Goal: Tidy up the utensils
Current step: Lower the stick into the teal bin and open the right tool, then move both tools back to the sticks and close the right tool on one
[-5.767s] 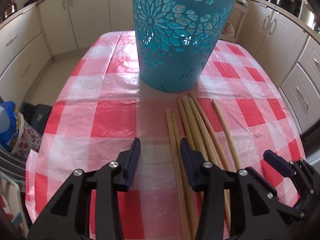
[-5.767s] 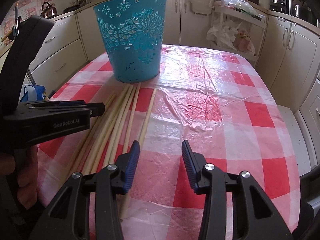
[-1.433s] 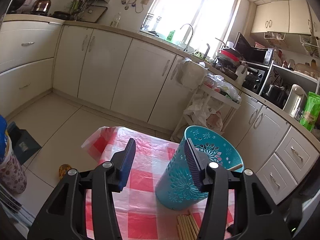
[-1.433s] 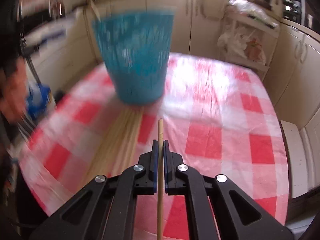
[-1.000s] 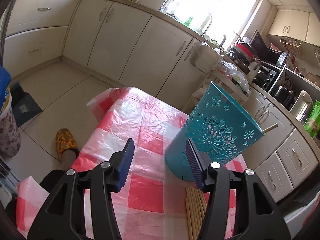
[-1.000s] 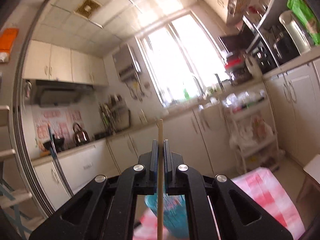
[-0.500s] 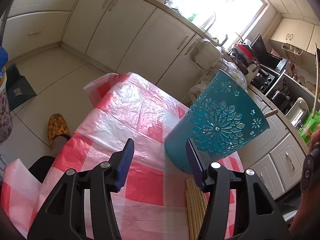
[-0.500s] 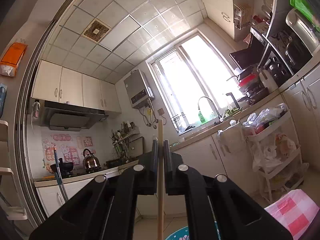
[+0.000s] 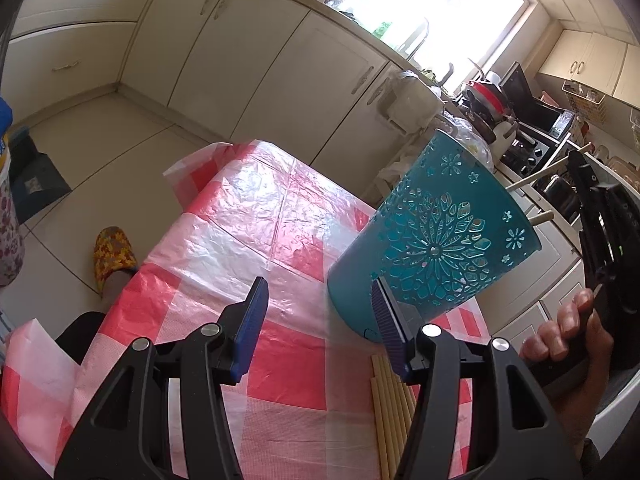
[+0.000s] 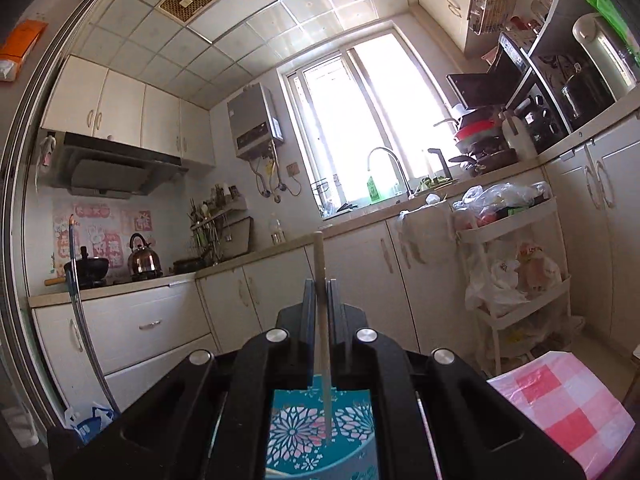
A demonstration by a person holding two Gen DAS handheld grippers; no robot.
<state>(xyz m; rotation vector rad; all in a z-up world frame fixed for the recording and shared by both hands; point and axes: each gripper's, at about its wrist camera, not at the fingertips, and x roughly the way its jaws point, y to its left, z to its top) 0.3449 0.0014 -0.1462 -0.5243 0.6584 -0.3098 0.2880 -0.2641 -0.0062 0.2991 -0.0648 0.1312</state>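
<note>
A teal cut-out bucket (image 9: 432, 240) stands on the checked table (image 9: 248, 216). My left gripper (image 9: 318, 300) is open just before the bucket's lower left side, with only tablecloth between its fingers. Several wooden chopsticks (image 9: 390, 400) lie on the cloth below the bucket. One chopstick end (image 9: 542, 218) pokes out of the bucket's mouth. My right gripper (image 10: 319, 284) is shut on another chopstick (image 10: 320, 264), held upright above the bucket (image 10: 312, 432). In the left wrist view that right gripper (image 9: 576, 160) sits at the bucket's rim, with a hand (image 9: 568, 340) on its handle.
Cream cabinets line the walls. A white trolley with plastic bags (image 10: 516, 240) stands beyond the table's far right corner. A foot in a yellow slipper (image 9: 114, 252) rests on the floor left of the table. The table's corner (image 10: 560, 412) shows at lower right.
The right gripper, shut on the chopstick, has sunk toward the bucket, which now shows under its jaws. It has come into the left wrist view. The left gripper has hardly moved.
</note>
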